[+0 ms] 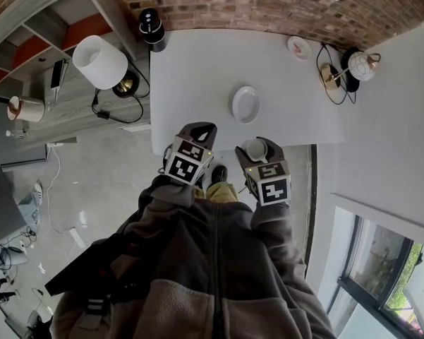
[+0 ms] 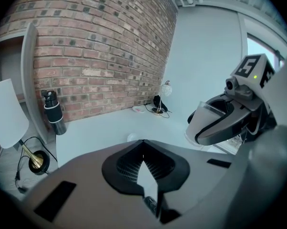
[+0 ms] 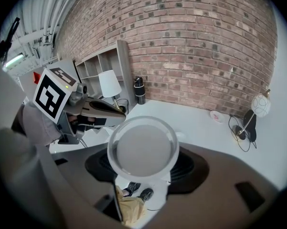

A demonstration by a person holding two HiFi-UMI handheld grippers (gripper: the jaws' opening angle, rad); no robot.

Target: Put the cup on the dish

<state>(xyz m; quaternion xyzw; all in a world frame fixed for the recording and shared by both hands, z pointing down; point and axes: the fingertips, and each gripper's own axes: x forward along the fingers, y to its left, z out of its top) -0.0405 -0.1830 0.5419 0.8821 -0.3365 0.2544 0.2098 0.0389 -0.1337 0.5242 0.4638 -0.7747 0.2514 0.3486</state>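
Cup point(image 3: 143, 149), gripped by the jaws of the right gripper point(image 1: 257, 147), is held over the near edge of the table point(image 1: 197, 69), well short of the dish point(image 1: 245, 103). It is best kept upright, centred over the dish, and lowered before release. The cup is white, round and apparently empty. Left gripper point(image 1: 200, 131): jaws together, nothing held.

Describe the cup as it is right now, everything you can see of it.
The cup is white, round-rimmed and smooth, ceramic or plastic by its look, and seems empty. It is held mouth-up, clamped at its sides in the right tongs, in the air by the near edge of the table, short of the dish. Nothing else touches it.
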